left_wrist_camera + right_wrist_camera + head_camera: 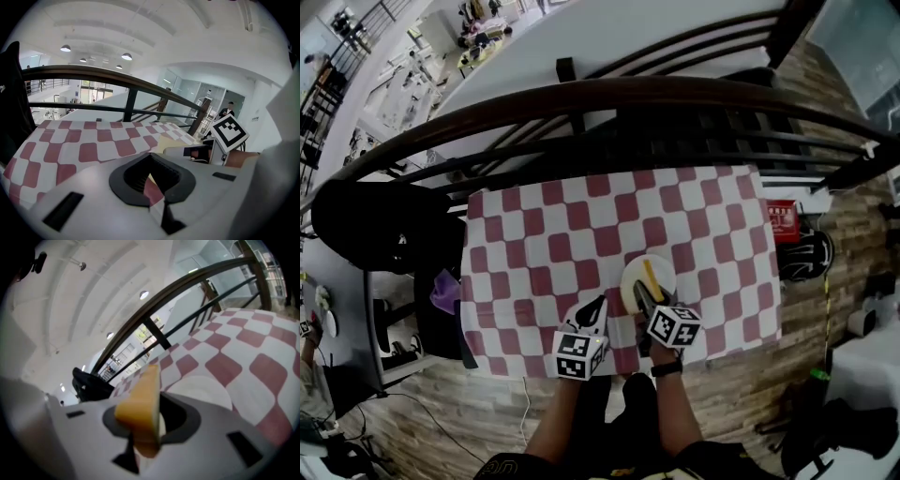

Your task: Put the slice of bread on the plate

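Observation:
A white plate point(664, 276) sits on the red-and-white checked tablecloth point(581, 234) near the table's front edge. My right gripper point(643, 298) is shut on a slice of bread point(140, 404) with a golden crust, held edge-on and upright. In the head view the bread point(649, 277) shows as a yellow strip just over the plate. The right gripper view has the plate point(201, 390) directly beyond and below the slice. My left gripper point(598, 305) hovers left of the plate, shut, nothing between its fingertips. Its own view shows the plate's rim point(166, 142) to the right.
A dark wooden railing point(609, 103) runs along the table's far side. A black bag point(366, 225) and a purple object point(443, 291) lie off the left edge. A red box point(783, 220) and a black helmet point(806, 253) sit off the right edge.

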`<state>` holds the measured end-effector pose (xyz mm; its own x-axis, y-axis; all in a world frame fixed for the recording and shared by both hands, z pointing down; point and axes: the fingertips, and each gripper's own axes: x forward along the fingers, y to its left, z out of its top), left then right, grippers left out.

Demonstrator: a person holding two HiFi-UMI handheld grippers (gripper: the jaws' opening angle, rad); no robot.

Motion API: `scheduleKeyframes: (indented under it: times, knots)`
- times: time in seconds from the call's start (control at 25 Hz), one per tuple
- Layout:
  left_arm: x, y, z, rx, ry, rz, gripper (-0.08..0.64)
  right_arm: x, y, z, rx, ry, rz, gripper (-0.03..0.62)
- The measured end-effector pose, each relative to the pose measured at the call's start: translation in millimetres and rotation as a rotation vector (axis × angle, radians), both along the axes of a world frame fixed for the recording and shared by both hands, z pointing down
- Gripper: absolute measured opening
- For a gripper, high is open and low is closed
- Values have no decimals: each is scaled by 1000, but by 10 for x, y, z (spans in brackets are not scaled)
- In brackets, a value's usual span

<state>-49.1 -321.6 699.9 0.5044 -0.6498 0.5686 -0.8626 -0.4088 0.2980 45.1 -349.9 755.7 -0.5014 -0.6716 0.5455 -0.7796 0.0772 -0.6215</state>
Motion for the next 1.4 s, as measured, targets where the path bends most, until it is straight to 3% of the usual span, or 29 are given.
scheduleKeyframes:
  times: [0.16,0.32,0.44,0.56,0.64,0.72,0.92,1.04,1.24,1.4]
  knots:
    - [-93,-41,83,-8,-17,-22,18,105,-97,134,17,74,0,106]
    - [-87,-39,140,-22,-37,-5,18,271,-153,275,42,242,-25,131]
    - [-40,-27,136,-39,11,-13,18,319,-199,295,70,315,-42,140]
    - [-26,1,146,-53,33,-16,18,421,-225,351,41,355,-2,154]
    - [-34,18,149,-59,38,-22,18,547,-245,396,16,409,36,216]
    - [-32,33,129,-59,43,-26,18,661,-232,473,-15,461,29,348]
    - [-10,80,108,-58,49,-27,18,881,-171,599,-69,519,-12,436]
    - [21,106,36,-53,58,-30,18,938,-105,442,-55,555,-28,437]
    - [82,32,-358,25,69,-24,18,733,-36,-240,62,480,-40,436]
    - [131,-102,-874,143,77,-20,18,460,-29,-963,212,460,-89,409]
